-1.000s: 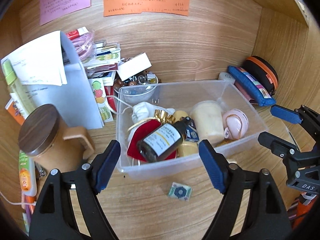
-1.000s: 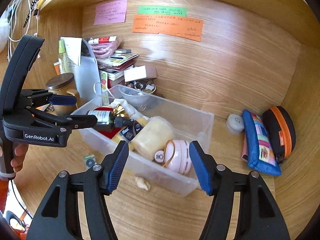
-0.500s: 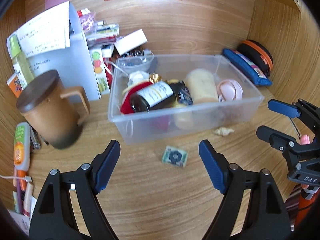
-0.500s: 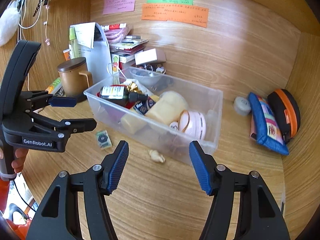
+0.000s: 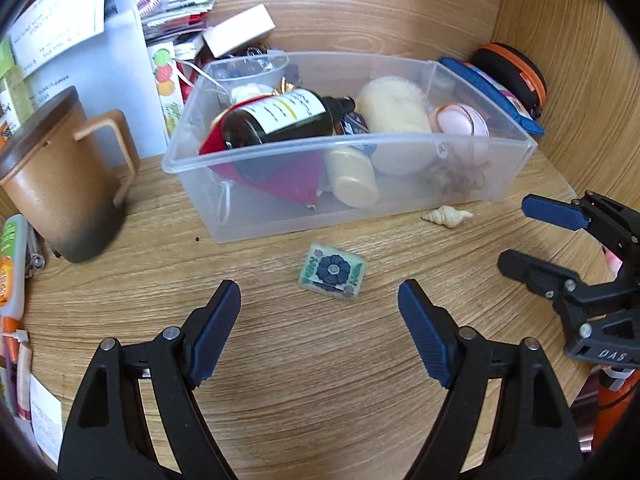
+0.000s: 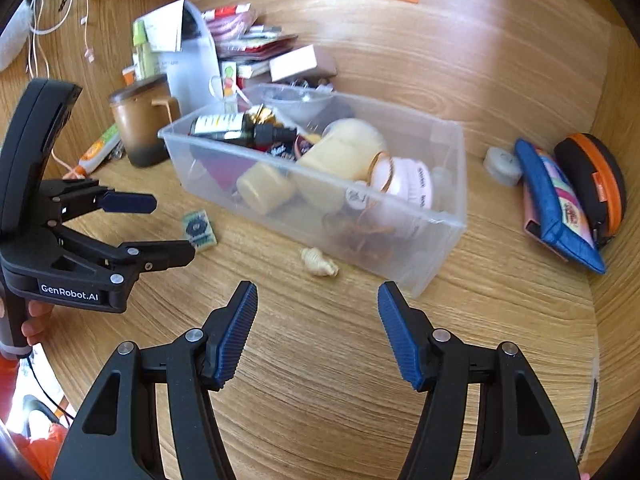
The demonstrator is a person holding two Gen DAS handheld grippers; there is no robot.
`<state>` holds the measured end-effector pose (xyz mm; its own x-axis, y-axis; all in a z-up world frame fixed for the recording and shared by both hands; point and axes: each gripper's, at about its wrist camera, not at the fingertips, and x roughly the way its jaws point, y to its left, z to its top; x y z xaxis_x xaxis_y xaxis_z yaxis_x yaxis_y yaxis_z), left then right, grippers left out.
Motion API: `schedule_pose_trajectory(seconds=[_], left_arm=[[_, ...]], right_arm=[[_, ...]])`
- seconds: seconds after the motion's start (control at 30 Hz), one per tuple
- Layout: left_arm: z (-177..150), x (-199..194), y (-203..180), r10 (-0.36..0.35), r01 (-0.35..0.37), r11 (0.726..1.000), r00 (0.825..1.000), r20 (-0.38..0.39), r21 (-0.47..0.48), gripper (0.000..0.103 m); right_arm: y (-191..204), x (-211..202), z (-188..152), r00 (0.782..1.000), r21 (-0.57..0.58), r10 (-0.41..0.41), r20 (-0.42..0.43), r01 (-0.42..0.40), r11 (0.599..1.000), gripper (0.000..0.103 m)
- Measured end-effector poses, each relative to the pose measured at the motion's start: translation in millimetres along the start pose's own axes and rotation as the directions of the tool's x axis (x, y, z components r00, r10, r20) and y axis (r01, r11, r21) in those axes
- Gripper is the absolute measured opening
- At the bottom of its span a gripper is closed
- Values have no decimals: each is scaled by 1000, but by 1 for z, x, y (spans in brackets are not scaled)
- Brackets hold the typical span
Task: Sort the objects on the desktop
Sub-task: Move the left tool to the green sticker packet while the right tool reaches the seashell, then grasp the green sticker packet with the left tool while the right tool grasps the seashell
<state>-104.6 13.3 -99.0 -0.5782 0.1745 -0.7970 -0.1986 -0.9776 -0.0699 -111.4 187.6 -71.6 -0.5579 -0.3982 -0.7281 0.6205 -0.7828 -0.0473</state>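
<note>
The left gripper (image 5: 319, 308) hangs over the wooden tabletop (image 5: 320, 380); its blue fingers (image 5: 214, 332) are spread wide with nothing between them; just past the tips lies a small flat tile with a dark flower (image 5: 333, 271), flat on the wood. The right gripper (image 6: 318, 326) is low over the tabletop too; its fingers (image 6: 236, 334) are spread apart and hold nothing; a little pale seashell (image 6: 319, 262) lies just ahead of them, close beside the clear plastic box (image 6: 440, 216) but not in it. The box sits in the middle; inside are a dark bottle with a white label (image 5: 276, 120) lying on its side, a red cloth (image 5: 280, 178), a cream jar (image 5: 352, 178), a bigger cream tub (image 5: 394, 110) and a pink round case (image 5: 462, 124). To the left of the box stands a brown mug with a dark lid (image 5: 60, 176); to the right, by the wall, lie a blue pouch (image 6: 556, 200) and a black case with an orange zip (image 6: 592, 184); papers and packets are piled behind the box.
</note>
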Motion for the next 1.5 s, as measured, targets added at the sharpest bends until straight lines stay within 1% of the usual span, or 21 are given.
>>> schedule_pose_trajectory(seconds=[0.07, 0.13, 0.2, 0.27, 0.43, 0.53, 0.6, 0.63, 0.67, 0.77, 0.93, 1.03, 1.13, 1.17, 1.2, 1.3, 1.5], left_arm=[[1, 3, 0, -5, 5, 1000, 1000, -4, 3, 81], [2, 5, -1, -5, 5, 1000, 1000, -1, 9, 81], [2, 6, -2, -5, 5, 1000, 1000, 2, 19, 79], [3, 7, -3, -6, 6, 1000, 1000, 0, 28, 76], [5, 12, -4, -10, 10, 999, 1000, -13, 34, 71], [5, 14, -3, -22, 23, 999, 1000, -22, 30, 66], [6, 15, -5, -17, 18, 999, 1000, -17, 29, 64], [6, 15, -5, -12, 12, 999, 1000, -14, 29, 60], [6, 15, -5, -11, 11, 999, 1000, -10, 32, 59], [8, 16, -4, -22, 22, 999, 1000, -4, 34, 55], [10, 18, -2, -17, 17, 999, 1000, 4, 48, 51], [11, 19, -1, -12, 11, 999, 1000, 9, 52, 47], [12, 21, -5, 34, -35, 997, 999, 19, 69, 43], [12, 20, -8, 41, -43, 996, 999, 22, 81, 41], [11, 20, -8, 34, -36, 996, 999, 23, 85, 36], [11, 19, -7, 32, -34, 996, 999, 24, 80, 33], [8, 15, -7, 42, -43, 996, 999, 27, 74, 33]], right_arm=[[3, 6, -1, 1000, -14, 3, -17, -3, 1000, 58], [4, 15, -1, 999, -20, 10, -40, -11, 1000, 54], [5, 22, 1, 998, -22, 20, -60, -22, 1000, 47], [4, 30, 3, 996, -23, 21, -81, -23, 999, 43], [0, 43, 8, 994, -8, 19, -108, -20, 1000, 42], [-1, 46, 10, 994, 5, 21, -111, -20, 1000, 42], [-3, 48, 12, 994, 10, 19, -112, -18, 1000, 42], [-2, 49, 12, 994, 10, 18, -112, -17, 1000, 42], [-2, 50, 13, 994, 10, 18, -112, -17, 1000, 42], [-1, 52, 16, 994, 6, 20, -109, -19, 1000, 41], [4, 57, 21, 995, 1, 20, -99, -20, 1000, 38], [4, 59, 22, 995, 5, 38, -94, -37, 999, 31], [8, 60, 23, 995, -7, 45, -92, -46, 999, 24], [9, 60, 24, 995, -11, 47, -92, -49, 999, 21], [10, 60, 24, 995, -15, 45, -92, -47, 999, 21], [15, 59, 24, 995, -31, 41, -89, -43, 999, 21], [22, 49, 21, 996, -49, 44, -71, -48, 998, 21]])
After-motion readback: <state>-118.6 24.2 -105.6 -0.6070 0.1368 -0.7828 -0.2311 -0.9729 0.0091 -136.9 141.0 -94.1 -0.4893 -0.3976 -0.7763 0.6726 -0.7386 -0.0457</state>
